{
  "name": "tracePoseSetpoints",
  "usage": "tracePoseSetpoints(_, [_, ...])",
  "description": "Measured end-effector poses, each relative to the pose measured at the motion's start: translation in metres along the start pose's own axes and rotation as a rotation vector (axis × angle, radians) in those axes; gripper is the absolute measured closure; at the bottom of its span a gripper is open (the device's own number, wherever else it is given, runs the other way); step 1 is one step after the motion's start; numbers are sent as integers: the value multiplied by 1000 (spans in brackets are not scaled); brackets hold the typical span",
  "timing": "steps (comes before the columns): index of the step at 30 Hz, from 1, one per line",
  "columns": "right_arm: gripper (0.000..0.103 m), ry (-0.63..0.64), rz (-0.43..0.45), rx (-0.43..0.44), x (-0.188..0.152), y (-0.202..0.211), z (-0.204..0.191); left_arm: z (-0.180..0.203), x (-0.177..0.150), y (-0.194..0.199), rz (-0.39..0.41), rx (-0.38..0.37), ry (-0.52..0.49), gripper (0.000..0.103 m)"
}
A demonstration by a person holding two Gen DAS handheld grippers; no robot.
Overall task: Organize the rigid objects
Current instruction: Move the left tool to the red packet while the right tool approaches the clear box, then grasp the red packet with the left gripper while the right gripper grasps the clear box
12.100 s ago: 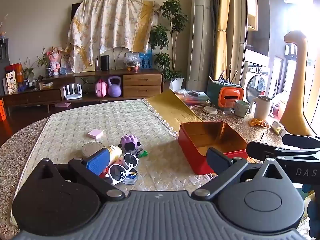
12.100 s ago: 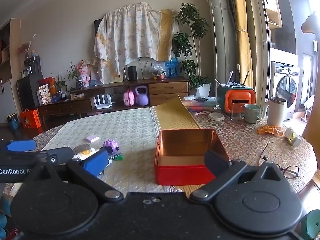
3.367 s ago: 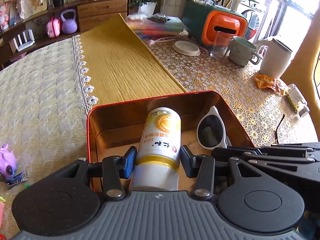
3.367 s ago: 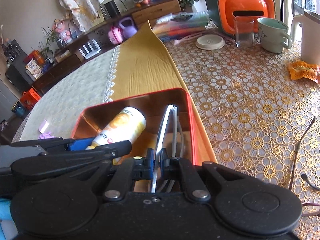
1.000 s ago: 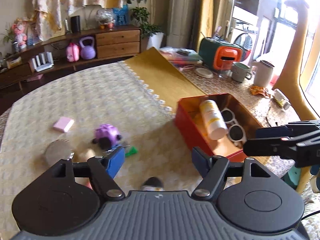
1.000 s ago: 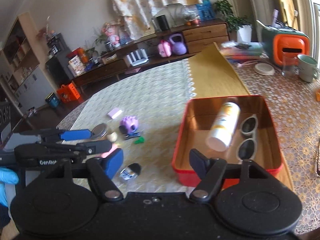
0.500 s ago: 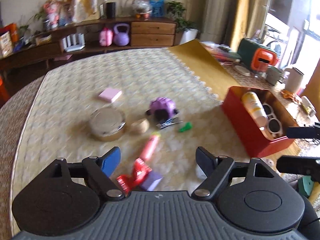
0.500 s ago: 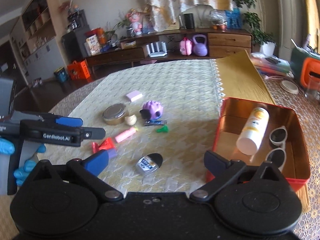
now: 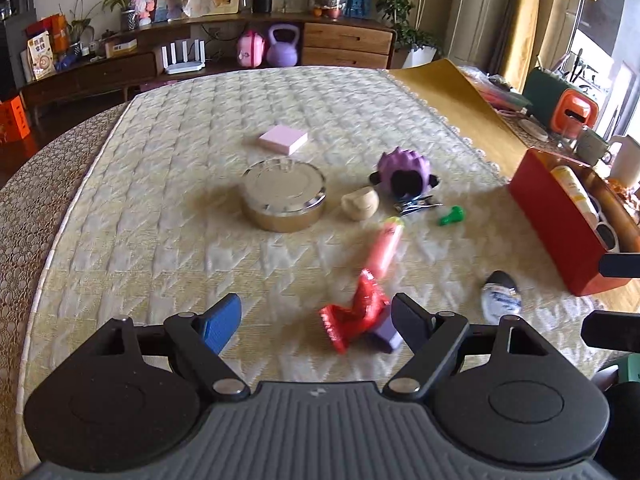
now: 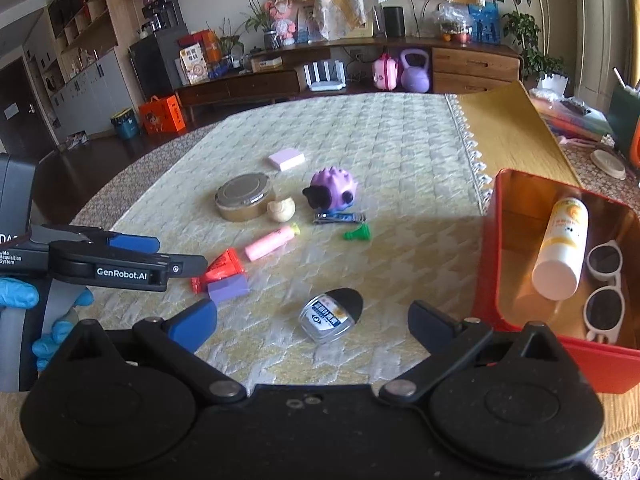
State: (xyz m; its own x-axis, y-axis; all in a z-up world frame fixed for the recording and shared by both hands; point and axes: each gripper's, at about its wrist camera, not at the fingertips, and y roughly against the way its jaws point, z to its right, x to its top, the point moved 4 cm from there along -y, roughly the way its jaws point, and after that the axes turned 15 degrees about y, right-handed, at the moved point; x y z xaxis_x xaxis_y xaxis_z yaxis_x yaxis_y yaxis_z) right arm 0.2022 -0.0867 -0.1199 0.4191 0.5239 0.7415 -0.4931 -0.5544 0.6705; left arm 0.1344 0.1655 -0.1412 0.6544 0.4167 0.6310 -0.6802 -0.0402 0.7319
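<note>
A red tin box (image 10: 528,354) at the right holds a white-and-yellow bottle (image 10: 561,247) and white sunglasses (image 10: 605,288). Loose on the quilted cloth lie a round metal tin (image 9: 284,195), a pink pad (image 9: 283,140), a purple spiky toy (image 9: 404,172), a beige shell-shaped piece (image 9: 360,203), a nail clipper (image 10: 339,217), a green piece (image 9: 452,216), a pink tube (image 9: 385,246), a red packet (image 9: 354,312), a purple block (image 10: 228,289) and a small silver-and-black container (image 10: 331,314). My left gripper (image 9: 316,322) is open above the red packet. My right gripper (image 10: 312,322) is open near the silver-and-black container.
A yellow runner (image 10: 504,128) lies behind the box. An orange-and-green appliance (image 9: 560,102), mugs and a white kettle (image 9: 626,164) stand at the far right. A sideboard (image 10: 360,68) with a purple kettlebell runs along the back wall.
Both grippers have let go of the bottle and sunglasses in the box and swung left to the loose items. The left gripper has come lower and closer to the red packet.
</note>
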Motion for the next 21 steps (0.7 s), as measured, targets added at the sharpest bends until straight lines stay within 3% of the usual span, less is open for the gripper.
tracePoseSetpoints(15, [5,-27,-68,-16,2,-39,5,0,-3,-22,15,-53,-91,21])
tracePoseSetpoints(21, [14,-22,-100,-28,1,-53,5,6,-3,-28,15,-86,-122,21])
